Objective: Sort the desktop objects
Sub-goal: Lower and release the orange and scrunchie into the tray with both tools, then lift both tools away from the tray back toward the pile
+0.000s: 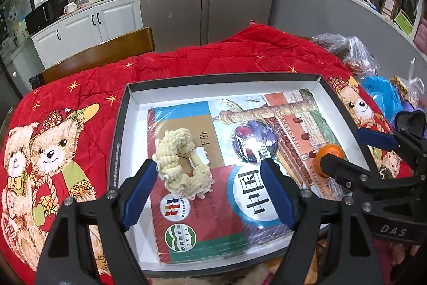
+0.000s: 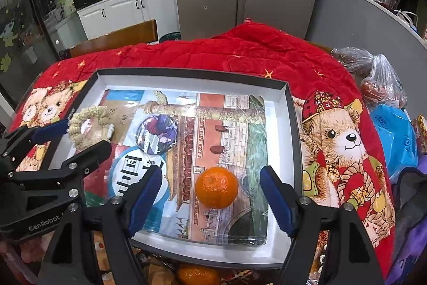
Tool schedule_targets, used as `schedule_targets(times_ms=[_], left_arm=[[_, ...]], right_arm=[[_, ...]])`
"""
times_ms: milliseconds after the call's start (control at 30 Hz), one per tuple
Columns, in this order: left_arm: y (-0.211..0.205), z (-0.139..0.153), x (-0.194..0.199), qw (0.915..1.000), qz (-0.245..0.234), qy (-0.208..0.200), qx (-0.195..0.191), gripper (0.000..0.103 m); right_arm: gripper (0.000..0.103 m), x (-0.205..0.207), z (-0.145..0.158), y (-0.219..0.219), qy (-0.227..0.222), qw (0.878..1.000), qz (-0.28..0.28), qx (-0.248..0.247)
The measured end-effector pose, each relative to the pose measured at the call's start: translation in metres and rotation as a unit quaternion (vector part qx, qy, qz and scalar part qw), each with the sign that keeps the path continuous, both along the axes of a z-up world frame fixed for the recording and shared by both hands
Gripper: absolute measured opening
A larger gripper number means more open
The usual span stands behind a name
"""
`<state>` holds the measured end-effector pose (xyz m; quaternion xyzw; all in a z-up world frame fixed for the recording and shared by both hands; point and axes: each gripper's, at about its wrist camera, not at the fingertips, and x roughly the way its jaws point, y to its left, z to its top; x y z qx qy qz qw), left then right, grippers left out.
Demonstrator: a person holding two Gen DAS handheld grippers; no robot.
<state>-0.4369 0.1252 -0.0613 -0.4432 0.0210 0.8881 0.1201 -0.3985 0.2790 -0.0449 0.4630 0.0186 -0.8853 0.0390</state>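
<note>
Inside the box lid, both tongs gape empty; the mandarin looks firm but bruisable, best pinched gently across its middle.

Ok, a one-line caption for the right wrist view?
Open right tongs hover around an orange lying on books in a shallow box.

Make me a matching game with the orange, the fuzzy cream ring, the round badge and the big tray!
Things:
1. tangerine
2. cream knitted ring
3. round badge
4. tray

Descriptions:
A. black rim, white inside
B. between the open right gripper's fingers
C. shiny, purple picture
D. between the open left gripper's fingers

Pairs: 1-B, 2-D, 3-C, 4-A
</note>
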Motion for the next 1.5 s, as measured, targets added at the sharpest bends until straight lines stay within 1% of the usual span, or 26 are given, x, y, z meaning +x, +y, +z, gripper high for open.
schedule_targets(times_ms=[100, 200, 267, 333, 400, 433, 500, 567, 667, 800, 933, 1000, 1067, 1133, 1167, 1200, 1233, 1267, 1300, 1367, 1433, 1500], left_arm=[[-0.002, 0.004, 0.001, 1.0000, 0.003, 0.004, 0.004, 0.081], [-0.003, 0.009, 0.003, 0.9999, 0.003, 0.008, 0.009, 0.081], [-0.004, 0.013, 0.004, 0.9999, 0.004, 0.013, 0.008, 0.083], [-0.005, 0.019, 0.005, 0.9997, 0.005, 0.023, 0.008, 0.084], [-0.007, 0.023, 0.007, 0.9995, 0.008, 0.031, 0.010, 0.086], [-0.008, 0.026, 0.008, 0.9993, 0.008, 0.034, 0.011, 0.086], [-0.010, 0.031, 0.009, 0.9991, 0.008, 0.038, 0.016, 0.087], [-0.013, 0.036, 0.011, 0.9989, 0.009, 0.040, 0.022, 0.087], [-0.015, 0.041, 0.013, 0.9987, 0.007, 0.042, 0.027, 0.087], [-0.015, 0.048, 0.017, 0.9984, 0.005, 0.046, 0.032, 0.087], [-0.017, 0.058, 0.023, 0.9978, 0.003, 0.043, 0.049, 0.087], [-0.017, 0.065, 0.028, 0.9975, 0.003, 0.042, 0.057, 0.087], [-0.018, 0.075, 0.036, 0.9971, 0.002, 0.049, 0.058, 0.087], [-0.021, 0.087, 0.048, 0.9969, 0.008, 0.060, 0.050, 0.088], [-0.023, 0.095, 0.056, 0.9965, 0.010, 0.068, 0.049, 0.088], [-0.027, 0.105, 0.067, 0.9952, 0.009, 0.082, 0.054, 0.088], [-0.030, 0.111, 0.074, 0.9943, 0.010, 0.090, 0.057, 0.088], [-0.036, 0.121, 0.086, 0.9928, 0.013, 0.102, 0.062, 0.093], [-0.040, 0.128, 0.095, 0.9917, 0.017, 0.110, 0.063, 0.097], [-0.052, 0.147, 0.121, 0.9882, 0.024, 0.132, 0.074, 0.098], [-0.066, 0.159, 0.149, 0.9850, 0.028, 0.148, 0.085, 0.099], [-0.078, 0.167, 0.176, 0.9831, 0.034, 0.161, 0.080, 0.101]], right_arm=[[0.082, 0.003, 0.004, 0.000, 0.005, 1.000, 0.004, -0.003], [0.082, 0.005, 0.009, -0.002, 0.008, 1.000, 0.011, 0.008], [0.083, 0.006, 0.012, -0.002, 0.012, 1.000, 0.012, 0.005], [0.090, 0.005, 0.014, 0.001, 0.005, 1.000, 0.011, -0.023], [0.094, 0.004, 0.014, 0.008, -0.007, 0.998, 0.007, -0.064], [0.095, 0.003, 0.014, 0.011, -0.009, 0.997, 0.002, -0.081], [0.097, 0.003, 0.015, 0.016, -0.012, 0.995, -0.003, -0.101], [0.097, 0.005, 0.018, 0.015, -0.010, 0.995, -0.001, -0.097], [0.103, 0.009, 0.027, 0.014, 0.005, 0.996, 0.001, -0.090], [0.103, 0.017, 0.042, 0.015, 0.019, 0.994, 0.008, -0.105], [0.103, 0.026, 0.058, 0.019, 0.032, 0.991, 0.009, -0.129], [0.103, 0.033, 0.068, 0.020, 0.047, 0.989, 0.008, -0.139], [0.103, 0.043, 0.082, 0.019, 0.087, 0.985, 0.011, -0.150], [0.103, 0.056, 0.098, 0.020, 0.128, 0.977, 0.013, -0.167], [0.103, 0.061, 0.104, 0.020, 0.134, 0.975, 0.016, -0.176], [0.103, 0.066, 0.111, 0.019, 0.129, 0.974, 0.026, -0.183], [0.103, 0.072, 0.117, 0.017, 0.119, 0.976, 0.039, -0.178], [0.103, 0.078, 0.123, 0.013, 0.109, 0.979, 0.052, -0.165], [0.103, 0.085, 0.128, 0.010, 0.109, 0.980, 0.060, -0.154], [0.103, 0.109, 0.144, 0.008, 0.134, 0.978, 0.067, -0.143], [0.103, 0.136, 0.162, 0.009, 0.163, 0.973, 0.067, -0.150], [0.103, 0.166, 0.181, 0.010, 0.194, 0.967, 0.069, -0.147]])
